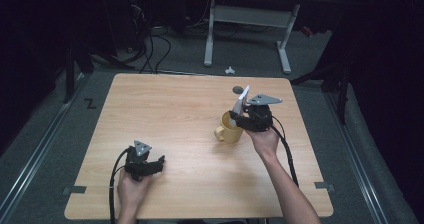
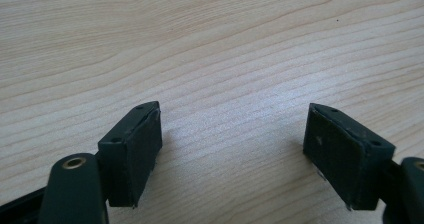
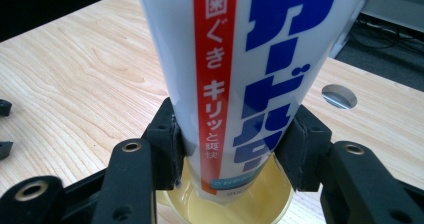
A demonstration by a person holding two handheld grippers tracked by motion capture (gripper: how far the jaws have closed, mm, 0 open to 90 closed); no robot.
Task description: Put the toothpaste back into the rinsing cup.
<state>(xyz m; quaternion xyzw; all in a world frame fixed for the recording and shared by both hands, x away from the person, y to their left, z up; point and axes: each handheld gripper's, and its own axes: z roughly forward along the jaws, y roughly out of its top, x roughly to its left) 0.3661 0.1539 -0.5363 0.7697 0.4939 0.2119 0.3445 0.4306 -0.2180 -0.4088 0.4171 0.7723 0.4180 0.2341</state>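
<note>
On the wooden table (image 1: 175, 114) stands one yellow mug (image 1: 228, 128), right of centre, and over it the right gripper (image 1: 239, 115) clamps one white toothpaste tube (image 3: 235, 79), jaws pressed on both its sides, its lower end down inside the mug. One left gripper (image 2: 232, 151) rests near the front edge, jaws spread wide with nothing between them. Two grippers, one mug, one tube.

place: lab or workshop room | evidence: bare wooden tabletop (image 1: 165, 114) on grey carpet | 12 o'clock: white-legged desk frame (image 1: 247, 29) | 11 o'clock: loose black cables (image 1: 150, 46) on the floor | surroundings: dark, unlit edges | floor rails (image 1: 35, 149) at 9 o'clock
</note>
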